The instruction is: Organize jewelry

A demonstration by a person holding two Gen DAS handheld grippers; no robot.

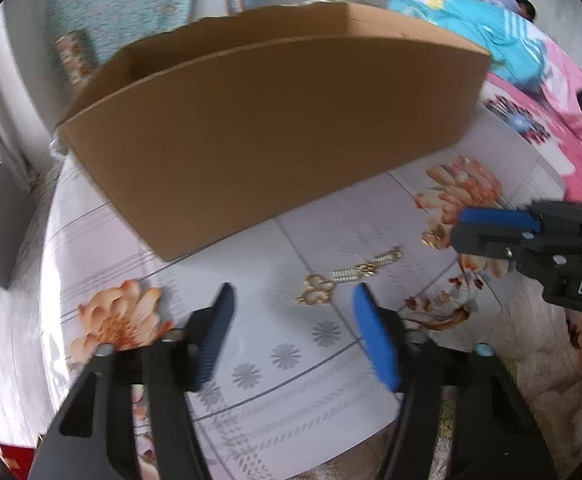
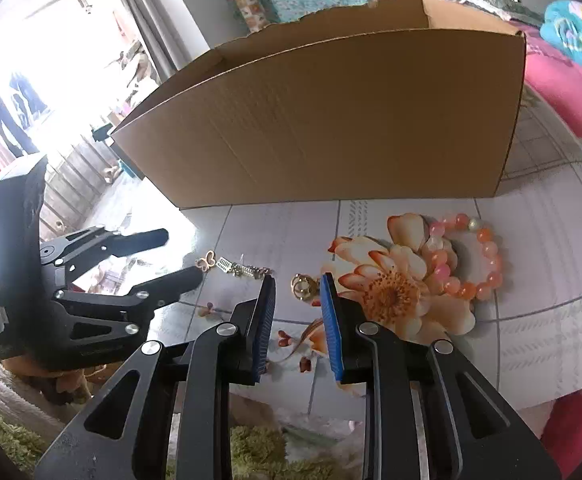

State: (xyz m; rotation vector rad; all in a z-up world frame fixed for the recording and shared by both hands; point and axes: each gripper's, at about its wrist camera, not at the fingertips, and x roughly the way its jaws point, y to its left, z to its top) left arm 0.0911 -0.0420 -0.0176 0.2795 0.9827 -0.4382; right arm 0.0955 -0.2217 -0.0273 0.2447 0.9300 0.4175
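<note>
A gold butterfly chain (image 1: 343,276) lies on the floral tablecloth (image 1: 283,232), just ahead of my open, empty left gripper (image 1: 293,292); it also shows in the right wrist view (image 2: 227,265). A small gold ring (image 2: 302,285) lies on the cloth between the open fingertips of my right gripper (image 2: 297,280), and shows in the left wrist view (image 1: 433,237) at that gripper's tips (image 1: 457,226). A pink and orange bead bracelet (image 2: 467,260) lies to the right. An open cardboard box (image 2: 331,120) stands behind the jewelry; it also shows in the left wrist view (image 1: 275,136).
The left gripper (image 2: 179,256) appears at the left of the right wrist view. A pink and turquoise blanket (image 1: 531,64) lies to the right of the table. A green shaggy rug (image 2: 259,452) lies below the table's near edge. A window (image 2: 31,80) is at far left.
</note>
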